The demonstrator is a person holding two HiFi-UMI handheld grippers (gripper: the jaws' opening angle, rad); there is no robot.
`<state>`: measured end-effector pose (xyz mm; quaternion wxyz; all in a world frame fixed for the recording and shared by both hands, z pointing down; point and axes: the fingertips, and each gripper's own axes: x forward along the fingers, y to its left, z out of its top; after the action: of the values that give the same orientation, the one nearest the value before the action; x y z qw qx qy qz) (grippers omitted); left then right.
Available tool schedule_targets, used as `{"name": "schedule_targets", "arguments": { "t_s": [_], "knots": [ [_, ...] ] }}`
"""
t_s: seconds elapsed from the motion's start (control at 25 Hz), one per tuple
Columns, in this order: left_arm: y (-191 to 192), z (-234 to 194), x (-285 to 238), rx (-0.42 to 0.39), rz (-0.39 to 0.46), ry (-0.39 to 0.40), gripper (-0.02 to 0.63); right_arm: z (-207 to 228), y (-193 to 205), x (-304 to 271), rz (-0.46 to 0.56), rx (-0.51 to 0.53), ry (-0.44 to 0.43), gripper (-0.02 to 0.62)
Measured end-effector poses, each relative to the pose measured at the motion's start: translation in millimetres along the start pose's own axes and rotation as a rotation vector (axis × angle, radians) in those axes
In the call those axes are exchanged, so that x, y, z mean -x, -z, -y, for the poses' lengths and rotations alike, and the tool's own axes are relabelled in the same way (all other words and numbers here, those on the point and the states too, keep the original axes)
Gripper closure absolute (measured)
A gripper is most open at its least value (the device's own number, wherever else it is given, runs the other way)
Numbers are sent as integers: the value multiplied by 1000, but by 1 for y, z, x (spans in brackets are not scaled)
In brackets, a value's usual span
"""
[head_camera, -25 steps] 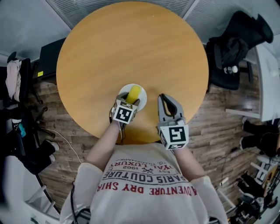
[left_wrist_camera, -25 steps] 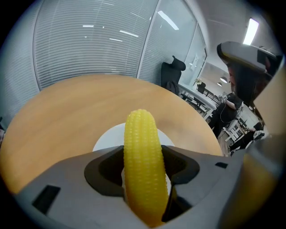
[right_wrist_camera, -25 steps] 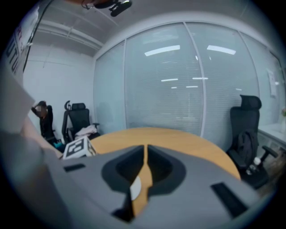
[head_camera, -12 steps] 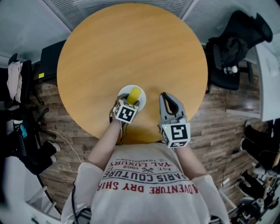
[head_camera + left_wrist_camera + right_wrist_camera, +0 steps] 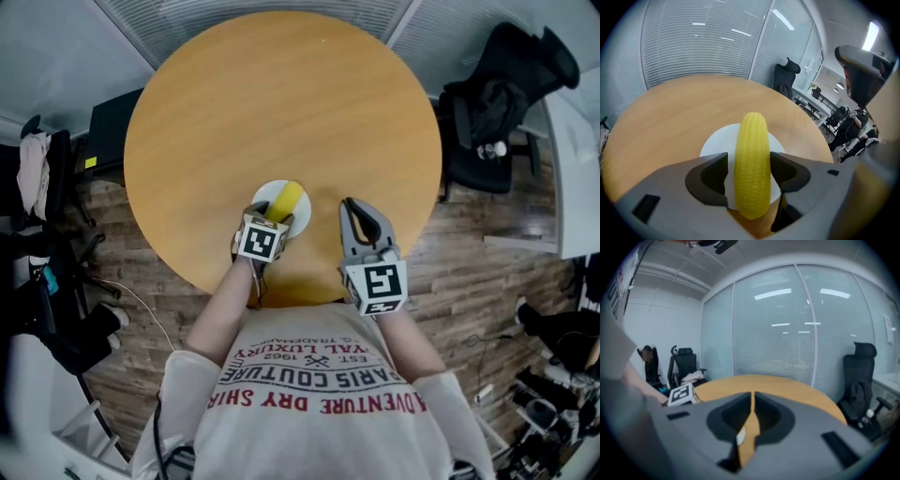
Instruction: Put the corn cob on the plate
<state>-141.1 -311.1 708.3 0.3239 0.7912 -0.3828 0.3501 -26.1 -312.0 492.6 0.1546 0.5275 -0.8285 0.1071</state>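
Only left gripper view shows fingers [image 5: 708, 179] opening around the corn cob [image 5: 752, 164].

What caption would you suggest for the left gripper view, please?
Left gripper, jaws opening around the corn cob over the white plate on the wooden table.

Yellow corn cob [image 5: 752, 140], white plate [image 5: 715, 143], tan table [image 5: 281, 112], brown wood-plank floor [image 5: 469, 272], white shirt [image 5: 309, 422] with red lettering

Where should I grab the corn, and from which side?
Take the corn cob across its middle, jaws on its two long sides, coming from the person's side. It is long and rounded, pointing away over the plate; its ends would likely slip.
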Motion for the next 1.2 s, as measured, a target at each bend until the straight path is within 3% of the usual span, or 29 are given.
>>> {"name": "schedule_targets", "arguments": {
  "t_s": [0.2, 0.44, 0.48, 0.56, 0.64, 0.8, 1.04, 1.2],
  "knots": [
    [-6, 2, 17, -9, 39, -15, 305, -5, -6, 6, 16, 24, -7, 563],
    [-40, 19, 54, -90, 189, -36, 320, -8, -12, 12, 43, 25, -23, 563],
    [-46, 22, 61, -99, 214, -45, 361, -9, -13, 12, 49, 25, -26, 563],
    [-58, 23, 76, -109, 271, -79, 504, -9, -16, 13, 62, 23, -31, 563],
    [-71, 26, 91, -128, 327, -98, 564, -9, -20, 14, 77, 21, -29, 563],
    [-96, 44, 125, -206, 451, -85, 572, -5, -28, 20, 105, 13, -16, 563],
    [-139, 67, 202, -292, 712, -77, 572, -7, -47, 30, 170, 10, -25, 563],
    [-159, 72, 252, -279, 881, -85, 572, -13, -59, 33, 204, 17, -44, 565]
  ]
}}
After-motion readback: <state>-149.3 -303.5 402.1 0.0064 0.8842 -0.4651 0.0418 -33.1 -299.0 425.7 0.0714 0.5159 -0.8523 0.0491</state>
